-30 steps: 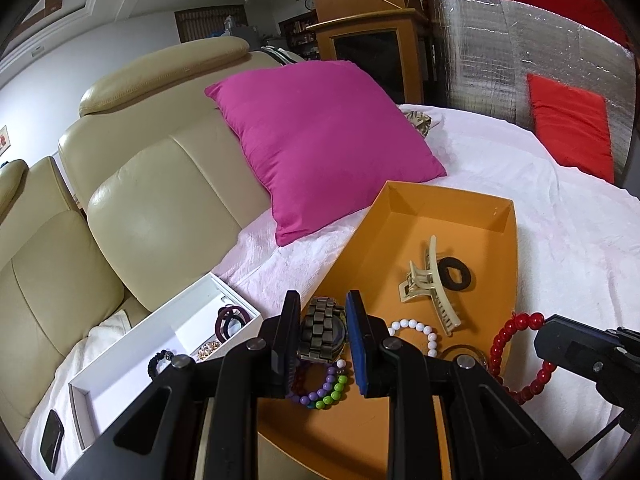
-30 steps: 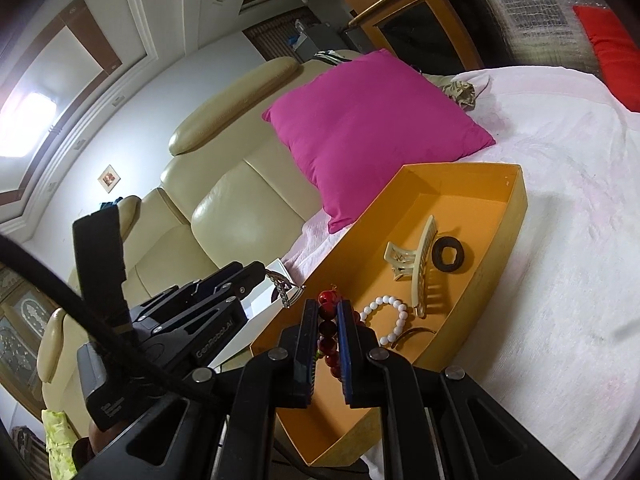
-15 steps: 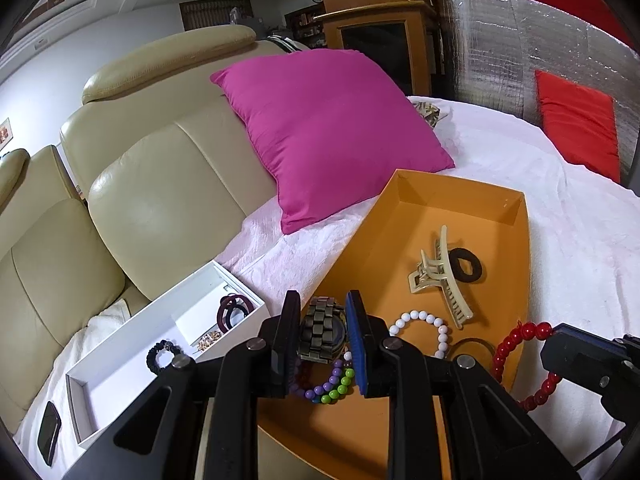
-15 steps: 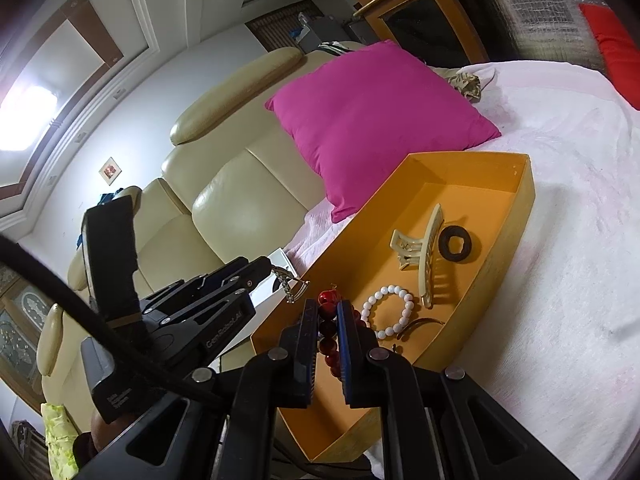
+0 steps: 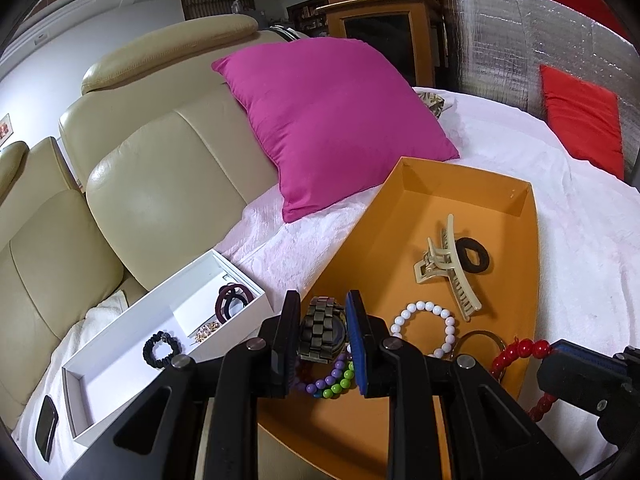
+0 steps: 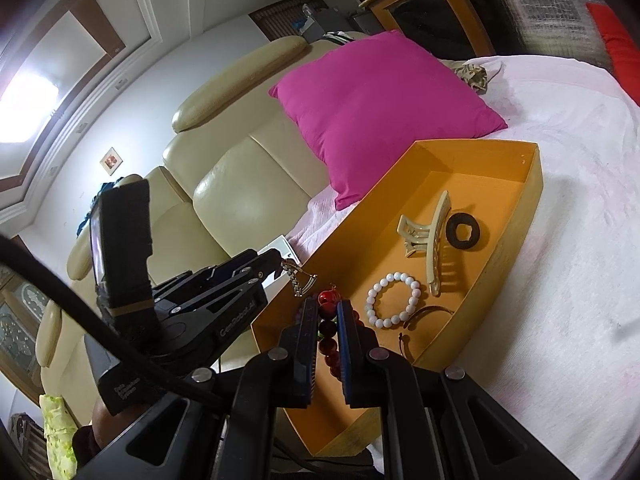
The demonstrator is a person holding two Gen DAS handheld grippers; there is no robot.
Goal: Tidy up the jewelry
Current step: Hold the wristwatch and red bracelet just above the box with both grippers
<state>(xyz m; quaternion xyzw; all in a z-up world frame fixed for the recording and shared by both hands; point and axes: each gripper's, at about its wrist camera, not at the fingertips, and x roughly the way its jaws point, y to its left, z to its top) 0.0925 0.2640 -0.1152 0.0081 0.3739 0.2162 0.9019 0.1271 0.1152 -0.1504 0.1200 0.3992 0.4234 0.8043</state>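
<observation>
My left gripper (image 5: 323,309) is shut on a dark metal link watch (image 5: 322,330), held just above the near end of the orange tray (image 5: 460,172). In the right wrist view the watch (image 6: 300,278) hangs from the left gripper (image 6: 282,261). My right gripper (image 6: 327,314) is shut on a red bead bracelet (image 6: 327,300); in the left wrist view this bracelet (image 5: 520,350) dangles at the tray's right rim. In the tray lie a cream claw clip (image 5: 448,264), a black scrunchie (image 5: 474,256), a white bead bracelet (image 5: 424,328) and a purple-green bead bracelet (image 5: 332,380).
A white divided box (image 5: 116,356) sits left of the tray and holds hair ties, a black bead bracelet and small earrings. A phone (image 5: 46,426) lies beside it. A pink pillow (image 5: 332,120) leans on the cream sofa (image 5: 160,184). A white cloth covers the surface.
Both views have drifted slightly. Both grippers keep their hold, the left on the watch and the right on the red beads.
</observation>
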